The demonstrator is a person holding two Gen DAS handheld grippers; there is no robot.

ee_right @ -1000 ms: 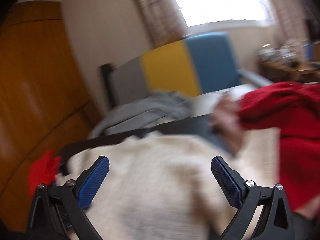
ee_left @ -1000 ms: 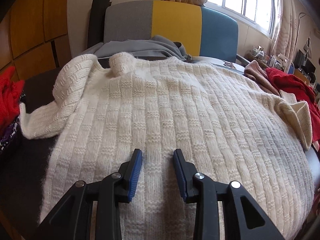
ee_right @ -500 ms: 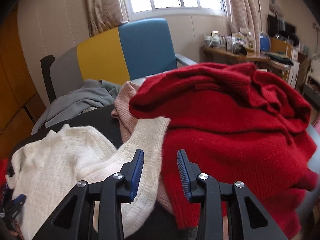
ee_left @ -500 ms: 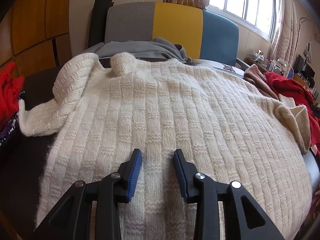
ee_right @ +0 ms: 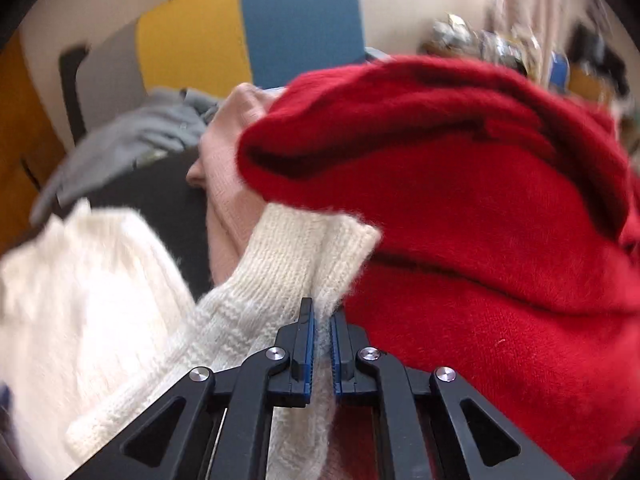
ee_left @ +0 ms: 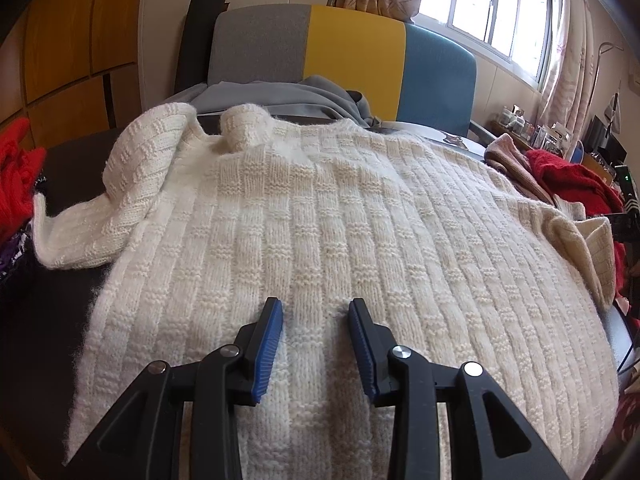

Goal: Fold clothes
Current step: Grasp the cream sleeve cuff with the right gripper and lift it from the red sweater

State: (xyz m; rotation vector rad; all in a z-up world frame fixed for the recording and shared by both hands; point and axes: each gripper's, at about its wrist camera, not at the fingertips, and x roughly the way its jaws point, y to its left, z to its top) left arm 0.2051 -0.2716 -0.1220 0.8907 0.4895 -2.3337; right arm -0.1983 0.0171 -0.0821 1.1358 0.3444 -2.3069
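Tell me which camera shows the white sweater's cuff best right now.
The right wrist view: the cuff fills the centre, pinched at its edge by the right gripper, against the red sweater. The left wrist view shows it only small at the far right edge.

sweater (ee_left: 340, 220): cream ribbed knit, fuzzy | red garment (ee_right: 480, 200): soft fuzzy knit | cabinet (ee_left: 72, 40): glossy wood

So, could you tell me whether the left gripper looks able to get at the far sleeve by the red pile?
Probably not from here. The left gripper rests part-open mid-body on the cream sweater, and that sleeve is across its width, already pinched in the shut right gripper.
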